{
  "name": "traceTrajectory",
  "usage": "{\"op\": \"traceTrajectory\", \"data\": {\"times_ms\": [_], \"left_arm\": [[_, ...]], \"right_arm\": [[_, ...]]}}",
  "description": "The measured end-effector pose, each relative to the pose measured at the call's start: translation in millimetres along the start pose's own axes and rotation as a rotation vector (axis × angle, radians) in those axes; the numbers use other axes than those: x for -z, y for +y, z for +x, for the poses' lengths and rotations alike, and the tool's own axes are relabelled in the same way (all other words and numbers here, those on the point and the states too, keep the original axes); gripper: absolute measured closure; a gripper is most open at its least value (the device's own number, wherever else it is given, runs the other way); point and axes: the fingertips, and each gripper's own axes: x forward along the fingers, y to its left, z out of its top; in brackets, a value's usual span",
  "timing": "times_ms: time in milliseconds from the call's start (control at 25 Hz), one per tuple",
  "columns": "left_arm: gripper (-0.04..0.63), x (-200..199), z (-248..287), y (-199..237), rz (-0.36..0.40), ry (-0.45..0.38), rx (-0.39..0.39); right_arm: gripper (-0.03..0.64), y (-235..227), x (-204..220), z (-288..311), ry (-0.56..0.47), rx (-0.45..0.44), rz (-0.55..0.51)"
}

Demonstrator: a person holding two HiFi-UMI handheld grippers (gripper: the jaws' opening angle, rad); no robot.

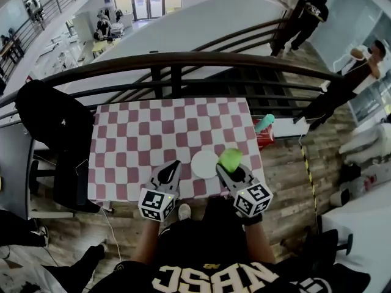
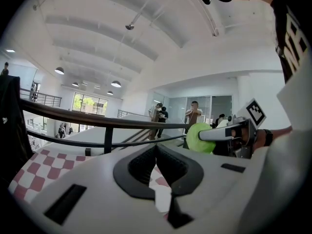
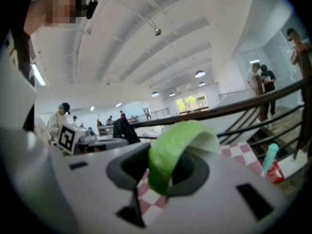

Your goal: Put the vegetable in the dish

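A light-green leafy vegetable (image 1: 231, 158) is clamped in my right gripper (image 1: 226, 167), just right of the white round dish (image 1: 204, 163) on the checkered table. From the right gripper view the vegetable (image 3: 170, 152) fills the gap between the jaws and curls over them. My left gripper (image 1: 175, 164) hovers left of the dish with its jaws together and nothing in them. The left gripper view shows its shut jaws (image 2: 156, 151) and, off to the right, the vegetable (image 2: 199, 138) in the other gripper. Both grippers are held up above the table's near edge.
The red-and-white checkered table (image 1: 140, 136) backs onto a dark railing (image 1: 183, 60) over a stairwell. A black chair (image 1: 52, 127) with a jacket stands at its left. A red item with a teal object (image 1: 264, 129) sits at the table's right edge. People stand on the stairs.
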Motion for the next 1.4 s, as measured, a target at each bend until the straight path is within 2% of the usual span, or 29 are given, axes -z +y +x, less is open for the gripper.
{"op": "traceTrajectory", "data": {"times_ms": [200,360,520,680,800,880,960,1040,1240,1400], "left_arm": [[0.575,13,19,16,0.028,0.063,0.072],[0.574,26,41,7,0.094,0.101,0.163],[0.556,39,61,-3,0.140,0.143,0.260],[0.442,51,79,-15,0.194,0.198,0.389],[0.283,64,91,-34,0.217,0.270,0.542],[0.187,69,100,-46,0.200,0.300,0.635],[0.148,71,108,-56,0.195,0.308,0.699],[0.100,74,117,-60,0.207,0.315,0.726],[0.078,86,130,-61,0.234,0.331,0.742],[0.080,91,130,-58,0.214,0.332,0.763]], "right_arm": [[0.508,-35,16,17,0.035,-0.022,0.134],[0.508,-55,26,25,0.068,-0.100,0.199],[0.508,-71,37,35,0.070,-0.193,0.325],[0.508,-71,40,42,0.070,-0.360,0.437],[0.508,-64,43,46,0.077,-0.509,0.495],[0.508,-58,47,52,0.095,-0.599,0.497],[0.508,-48,52,59,0.119,-0.673,0.482],[0.508,-39,56,64,0.133,-0.731,0.475],[0.508,-25,58,71,0.112,-0.823,0.531],[0.508,-25,62,75,0.066,-0.850,0.610]]}}
